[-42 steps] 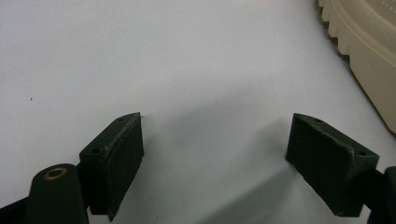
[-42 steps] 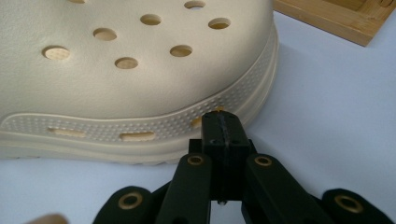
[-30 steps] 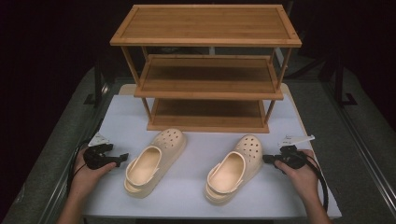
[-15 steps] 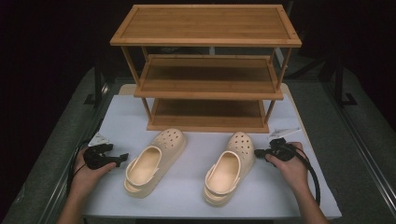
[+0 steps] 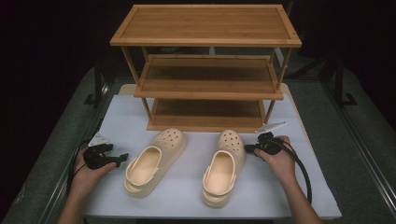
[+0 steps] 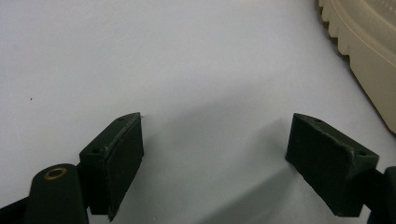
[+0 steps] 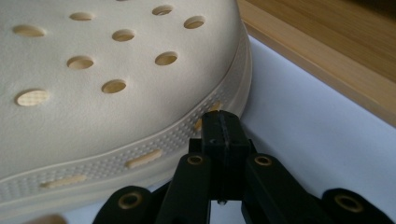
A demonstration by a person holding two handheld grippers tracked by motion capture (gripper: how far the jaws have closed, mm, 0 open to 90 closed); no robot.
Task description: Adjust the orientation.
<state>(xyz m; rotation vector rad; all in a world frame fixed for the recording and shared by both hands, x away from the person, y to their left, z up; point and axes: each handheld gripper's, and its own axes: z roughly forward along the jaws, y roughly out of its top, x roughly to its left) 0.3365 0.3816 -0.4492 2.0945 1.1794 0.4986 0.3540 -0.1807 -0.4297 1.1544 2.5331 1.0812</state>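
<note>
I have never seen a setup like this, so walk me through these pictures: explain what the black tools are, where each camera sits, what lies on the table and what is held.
There is no machine here. A person sits at the table and holds a hand tool with two black jaws in each hand: the left gripper and the right gripper.

The high view looks down from above the person's side. The other two pictures come from small cameras riding on the grippers, looking along their jaws.

On the white surface stand a three-tier wooden shoe rack and two cream clogs, the left clog and the right clog.

The left gripper's jaws stand wide apart over bare table, beside the left clog's sole edge. The right gripper's jaws are pressed together, with nothing between them, right at the toe side of the right clog. Nothing is held.
</note>
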